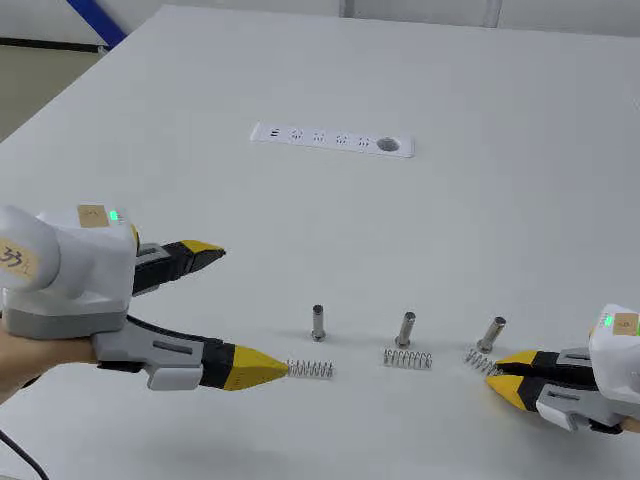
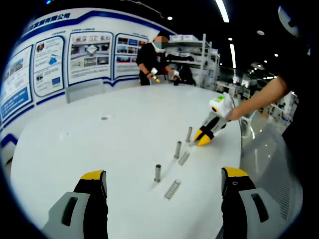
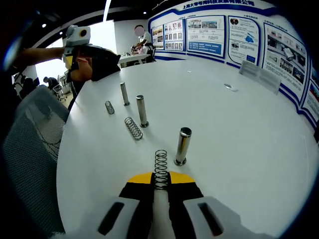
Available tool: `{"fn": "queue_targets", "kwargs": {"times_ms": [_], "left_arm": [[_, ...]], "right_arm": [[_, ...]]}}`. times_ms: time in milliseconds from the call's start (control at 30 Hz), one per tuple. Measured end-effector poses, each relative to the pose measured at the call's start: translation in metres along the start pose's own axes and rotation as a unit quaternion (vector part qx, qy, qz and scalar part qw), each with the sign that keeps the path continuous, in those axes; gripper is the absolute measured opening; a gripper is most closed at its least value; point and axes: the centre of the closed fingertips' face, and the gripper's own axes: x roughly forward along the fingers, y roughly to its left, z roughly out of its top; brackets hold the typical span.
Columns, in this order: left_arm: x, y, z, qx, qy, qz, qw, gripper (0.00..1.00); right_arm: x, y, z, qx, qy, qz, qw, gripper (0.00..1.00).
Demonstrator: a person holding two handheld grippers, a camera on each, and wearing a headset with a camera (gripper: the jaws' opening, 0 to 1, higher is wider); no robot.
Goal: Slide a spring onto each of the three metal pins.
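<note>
Three short metal pins stand in a row on the white table: left pin (image 1: 318, 322), middle pin (image 1: 405, 328), right pin (image 1: 492, 333). A spring lies in front of each: left spring (image 1: 310, 368), middle spring (image 1: 407, 358), right spring (image 1: 480, 362). My left gripper (image 1: 240, 310) is open, its lower yellow tip just touching the left spring's end. In the left gripper view that spring (image 2: 172, 188) lies between the wide jaws. My right gripper (image 1: 505, 372) is shut on the near end of the right spring (image 3: 160, 167), beside the right pin (image 3: 182, 146).
A white power strip (image 1: 330, 140) lies flat farther back on the table (image 1: 480, 200). A mesh chair (image 3: 30, 134) stands by the table's near edge. A person (image 2: 159, 55) works at the far side of the table.
</note>
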Motion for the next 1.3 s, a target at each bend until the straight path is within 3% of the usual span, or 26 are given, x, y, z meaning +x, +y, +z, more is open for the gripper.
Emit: {"fn": "queue_targets", "kwargs": {"times_ms": [100, 233, 300, 467, 633, 833, 1000, 1300], "left_arm": [[0.001, -0.002, 0.004, 0.006, -0.002, -0.003, 1.0000, 0.97], [0.002, -0.006, 0.005, 0.013, -0.001, -0.010, 0.9999, 0.97], [0.003, -0.009, 0.003, 0.013, 0.002, -0.014, 0.9998, 0.97], [0.005, -0.017, -0.001, 0.018, 0.008, -0.022, 0.9996, 0.96], [0.012, -0.030, 0.001, 0.024, 0.011, -0.045, 0.9986, 0.92], [0.025, -0.051, 0.013, 0.033, -0.003, -0.079, 0.9963, 0.86], [0.034, -0.069, 0.025, 0.041, -0.023, -0.108, 0.9931, 0.77], [0.051, -0.097, 0.034, 0.064, -0.019, -0.145, 0.9871, 0.64]], "right_arm": [[0.000, 0.001, 0.000, 0.000, 0.000, -0.001, 1.0000, 0.11], [-0.004, 0.004, -0.001, -0.007, 0.021, -0.003, 0.9998, 0.11], [-0.008, 0.006, 0.001, -0.004, 0.014, 0.000, 0.9999, 0.11], [-0.023, 0.015, 0.017, -0.019, 0.005, 0.005, 0.9998, 0.11], [-0.037, 0.029, 0.045, -0.054, -0.006, 0.015, 0.9984, 0.11], [-0.053, 0.050, 0.084, -0.104, -0.018, 0.035, 0.9938, 0.11], [-0.057, 0.065, 0.107, -0.138, -0.027, 0.042, 0.9891, 0.11], [-0.052, 0.093, 0.119, -0.196, -0.018, 0.070, 0.9779, 0.11]]}}
